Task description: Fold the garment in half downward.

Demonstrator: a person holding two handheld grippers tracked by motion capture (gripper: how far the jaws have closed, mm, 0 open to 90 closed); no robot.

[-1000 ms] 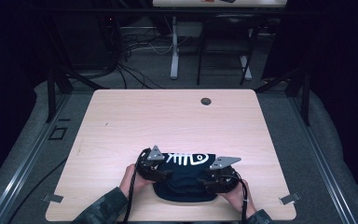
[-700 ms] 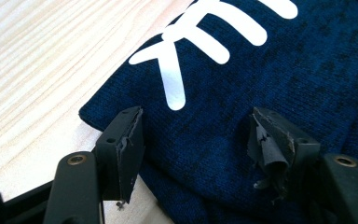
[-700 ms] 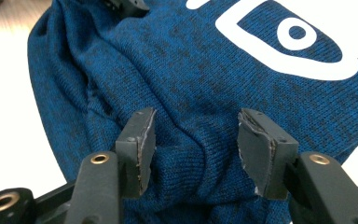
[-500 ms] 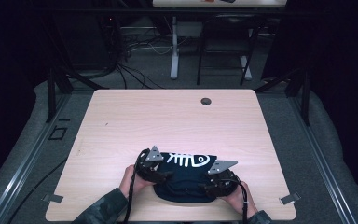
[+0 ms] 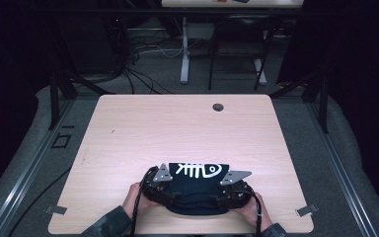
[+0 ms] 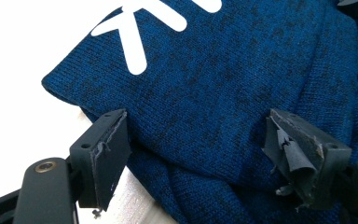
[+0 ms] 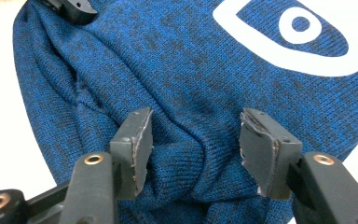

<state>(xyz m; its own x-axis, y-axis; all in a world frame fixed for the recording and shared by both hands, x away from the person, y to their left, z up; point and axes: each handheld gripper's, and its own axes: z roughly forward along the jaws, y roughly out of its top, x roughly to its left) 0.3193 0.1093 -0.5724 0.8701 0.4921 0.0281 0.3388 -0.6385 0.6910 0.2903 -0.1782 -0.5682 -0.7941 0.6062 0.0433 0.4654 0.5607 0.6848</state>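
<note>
The left claw (image 6: 198, 154) has its jaws apart; they have just been opening, and the blue sweater (image 6: 223, 93) lies between them with no pad pressing it. The right claw (image 7: 193, 149) is apart too, with a bunched fold of sweater between its jaws. Beyond both claws the white fish-bone picture (image 5: 197, 170) faces up on the wooden table (image 5: 177, 128).

Left gripper (image 6: 198, 158) jaws have just been opening; right gripper (image 7: 193, 149) jaws stand apart.
</note>
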